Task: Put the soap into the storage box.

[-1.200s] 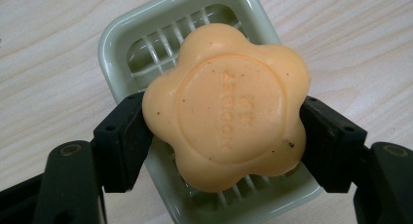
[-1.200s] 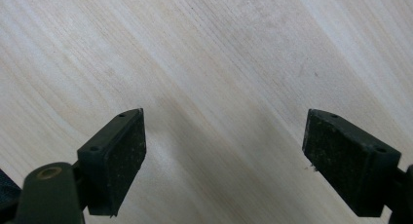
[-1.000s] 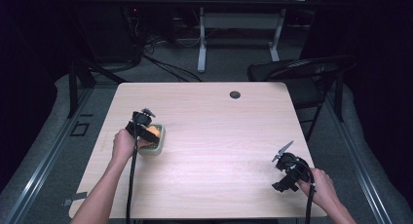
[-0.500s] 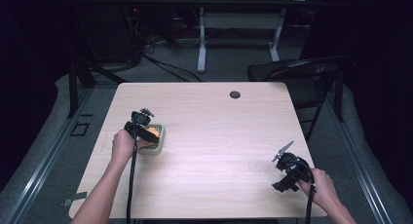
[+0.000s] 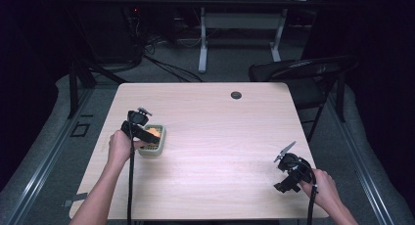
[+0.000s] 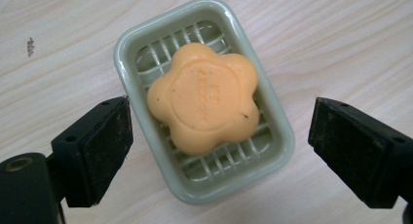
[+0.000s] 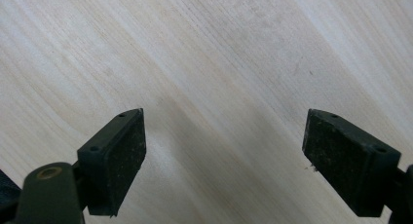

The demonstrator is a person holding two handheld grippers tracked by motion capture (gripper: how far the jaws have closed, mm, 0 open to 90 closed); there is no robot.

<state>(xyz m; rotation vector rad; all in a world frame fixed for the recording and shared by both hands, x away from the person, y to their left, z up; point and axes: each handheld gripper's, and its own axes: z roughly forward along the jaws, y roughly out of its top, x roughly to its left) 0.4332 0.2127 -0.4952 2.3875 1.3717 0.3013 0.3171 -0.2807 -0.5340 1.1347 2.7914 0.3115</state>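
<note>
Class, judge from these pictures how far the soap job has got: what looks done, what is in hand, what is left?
Done: the orange flower-shaped soap lies in the green soap dish on the table. In hand: the left gripper hangs over the dish, its jaws having just been opening, pads clear of the soap. The right gripper is open above bare wood. Left: probably only drawing the left gripper away.

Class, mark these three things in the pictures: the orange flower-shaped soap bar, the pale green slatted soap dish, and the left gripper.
Orange flower-shaped soap bar [image 6: 203,103], left gripper view, centre of its top face.
Pale green slatted soap dish [image 6: 279,130], left gripper view, bare rim.
Left gripper [image 6: 219,151], left gripper view, midway between its open jaws.
</note>
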